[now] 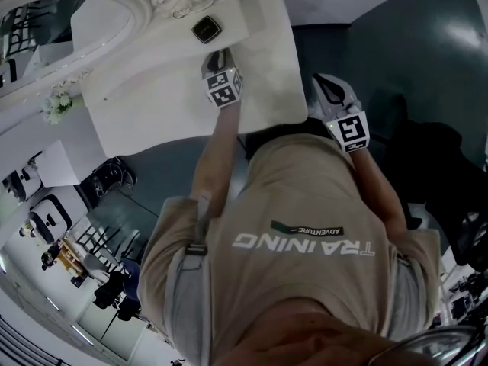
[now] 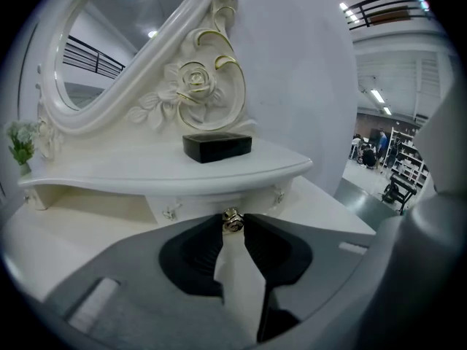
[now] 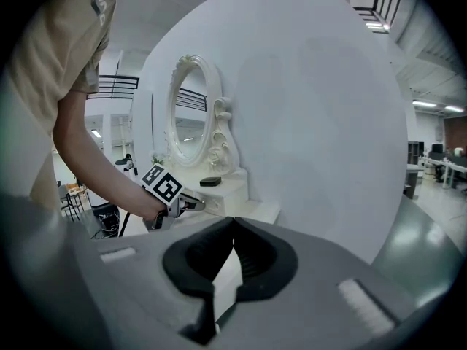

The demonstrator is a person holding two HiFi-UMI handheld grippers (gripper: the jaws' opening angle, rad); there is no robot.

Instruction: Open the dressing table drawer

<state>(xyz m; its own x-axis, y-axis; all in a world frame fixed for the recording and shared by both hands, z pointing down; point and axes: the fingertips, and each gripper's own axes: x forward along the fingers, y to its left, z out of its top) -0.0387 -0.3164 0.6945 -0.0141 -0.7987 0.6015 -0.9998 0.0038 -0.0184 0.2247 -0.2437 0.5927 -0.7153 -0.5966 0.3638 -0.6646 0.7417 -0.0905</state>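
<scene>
left gripper (image 2: 233,226) jaws pinch the gold drawer knob (image 2: 232,220)

You face a plain white wall (image 3: 321,122) that curves round and fills most of what lies ahead. The floor (image 1: 404,52) under you is dark grey-green and smooth, with a dull sheen. Off to your right the room opens into a big hall: strip lights (image 2: 378,97) on a high ceiling, a black railing (image 2: 387,9) along an upper level, and racks (image 2: 408,170) far back. Behind you to the left, chairs and stands (image 1: 107,280) crowd a paler stretch of floor.
</scene>
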